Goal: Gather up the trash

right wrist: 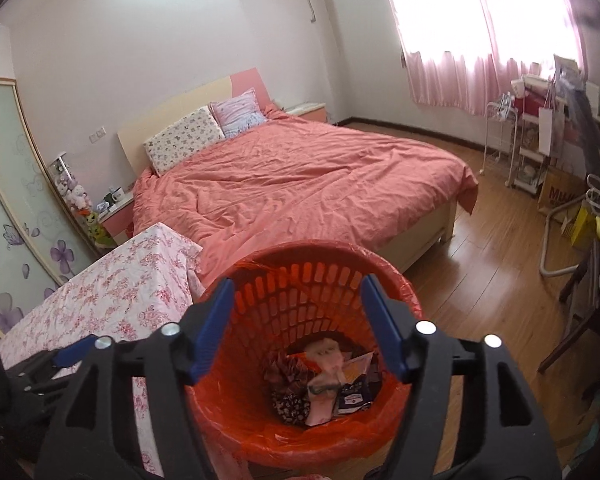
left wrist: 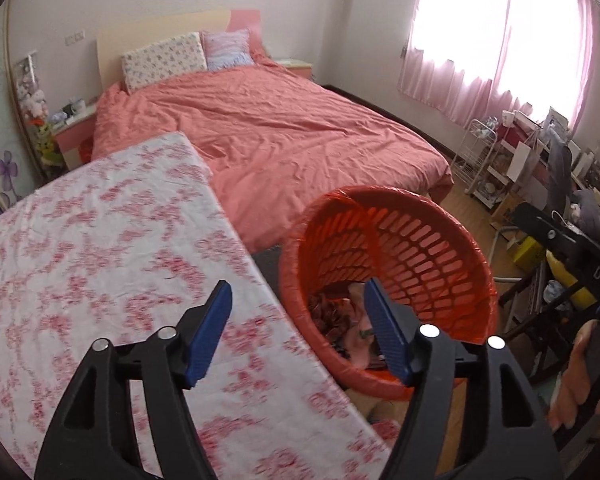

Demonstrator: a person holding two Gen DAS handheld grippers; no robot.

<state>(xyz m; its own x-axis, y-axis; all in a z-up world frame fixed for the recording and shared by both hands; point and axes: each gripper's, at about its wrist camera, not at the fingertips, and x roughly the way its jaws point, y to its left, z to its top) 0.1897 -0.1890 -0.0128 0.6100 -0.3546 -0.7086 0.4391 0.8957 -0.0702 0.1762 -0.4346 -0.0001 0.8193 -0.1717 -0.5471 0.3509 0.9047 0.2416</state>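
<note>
Left wrist view, going left to right: the floral tablecloth [left wrist: 100, 240] fills the left side of the frame, the left gripper [left wrist: 298, 312] sits bottom center with its blue pads spread wide and nothing between them, and the orange basket [left wrist: 440, 240] is just right of center, tilted, lined with a red bag and touching the table edge. Wrappers [left wrist: 340, 320] lie at its bottom. Right wrist view: same floral cloth at lower left, the pink bed [right wrist: 300, 184] behind it, the right gripper [right wrist: 296, 316] wide open and empty, looking straight down into the basket with crumpled packets piled inside.
</note>
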